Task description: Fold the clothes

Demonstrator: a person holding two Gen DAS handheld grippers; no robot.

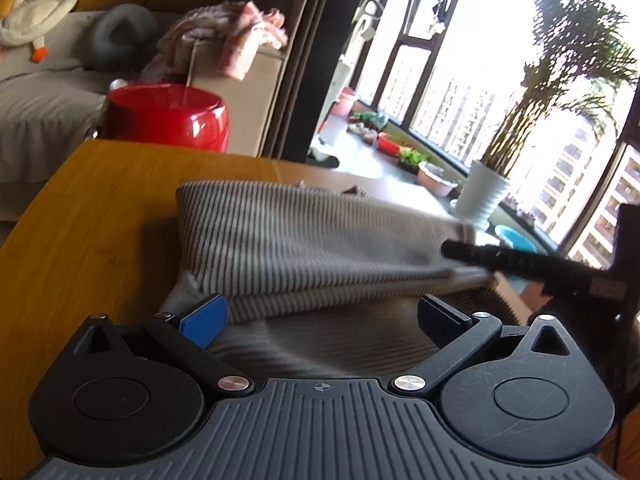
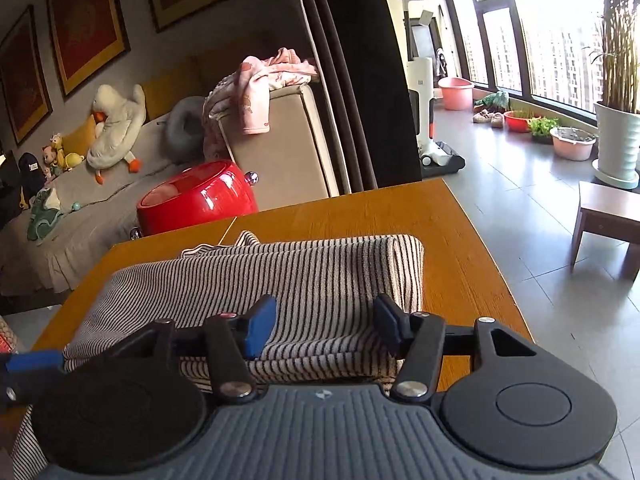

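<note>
- striped cloth [image 2: 304, 280] is seen lying folded in layers on the wooden table [image 2: 460, 240], its rolled fold edge toward the far side and the stack reaching back under both tools.
- left gripper [image 1: 320, 320] is held with its jaws spread wide, low over the near edge of the cloth [image 1: 304, 240]; nothing is pinched between them.
- right gripper [image 2: 324, 324] is likewise spread wide above the top layer, holding nothing. in the left view one of its fingers [image 1: 500, 258] is seen lying across the cloth's right end.
- the step in hand is judged to be taking hold of the near edge for another fold.
- for a clean fold, all layers at the edge should be gathered between the pads before the jaws are closed, and both ends should be lifted level.
- care is needed so the upper layers are not dragged off the lower ones; the stripes can be used to judge whether the edges are kept square.
</note>
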